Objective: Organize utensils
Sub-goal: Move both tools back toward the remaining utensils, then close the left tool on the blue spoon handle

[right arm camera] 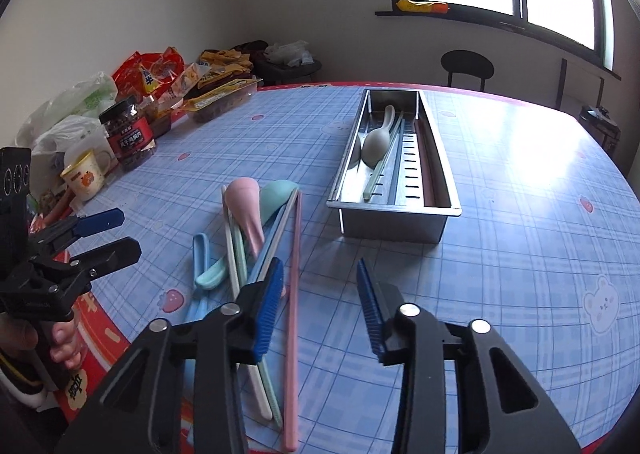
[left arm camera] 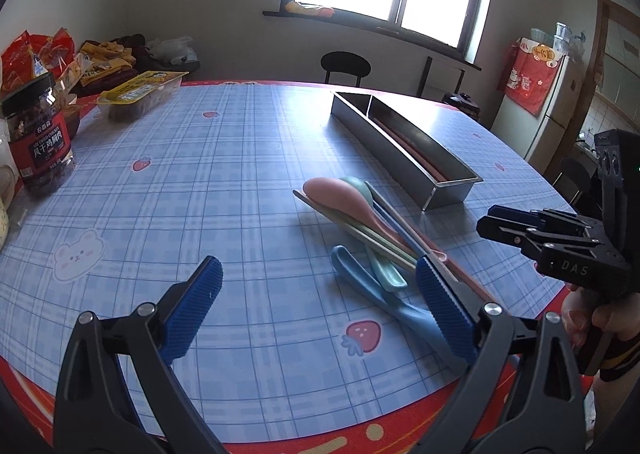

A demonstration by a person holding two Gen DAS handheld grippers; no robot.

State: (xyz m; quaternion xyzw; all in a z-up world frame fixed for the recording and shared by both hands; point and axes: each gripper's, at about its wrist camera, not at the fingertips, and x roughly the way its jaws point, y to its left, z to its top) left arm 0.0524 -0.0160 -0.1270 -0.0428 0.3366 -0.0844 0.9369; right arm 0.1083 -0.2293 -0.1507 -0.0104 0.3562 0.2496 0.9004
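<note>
Utensils [right arm camera: 256, 238] loose beside tray [right arm camera: 394, 206]; my left gripper [left arm camera: 320, 294] wide, right gripper [right arm camera: 320, 294] half-closed, empty. Next: pinch pink chopstick [right arm camera: 294, 294].

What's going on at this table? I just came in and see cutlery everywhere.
A person is sorting plastic utensils into a metal tray. A grey spoon and a green chopstick already lie in it. The rest, including a pink spoon, is piled on the table. The left hand-held gripper and right hand-held gripper hover over the pile, neither holding anything.
</note>
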